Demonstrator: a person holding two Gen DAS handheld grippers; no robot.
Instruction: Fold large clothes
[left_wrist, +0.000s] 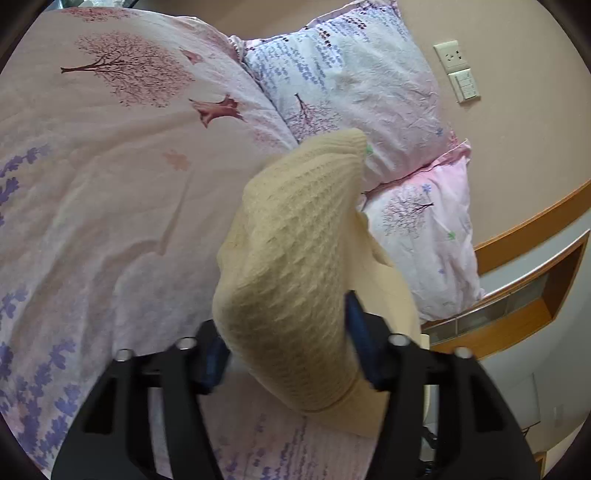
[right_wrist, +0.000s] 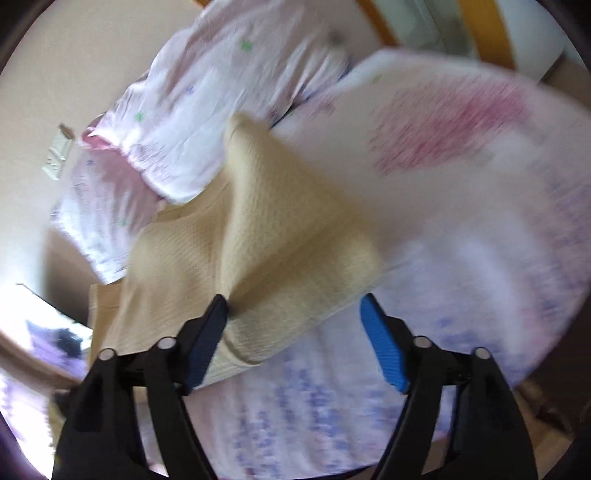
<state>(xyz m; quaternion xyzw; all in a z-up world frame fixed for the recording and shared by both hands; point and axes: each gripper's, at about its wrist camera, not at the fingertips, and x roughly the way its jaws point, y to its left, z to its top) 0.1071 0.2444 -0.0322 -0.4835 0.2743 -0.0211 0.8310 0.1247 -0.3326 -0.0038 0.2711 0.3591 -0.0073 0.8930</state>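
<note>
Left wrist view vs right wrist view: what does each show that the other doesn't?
Left only: the left gripper closed on a bunched cream waffle-knit sweater, sharp tree-print duvet, wooden wall shelf.

Right only: the right gripper with blue-padded fingers wide apart, one pad touching the sweater spread on the bed; heavy motion blur.

Both: sweater, floral pillows, white wall sockets.
</note>
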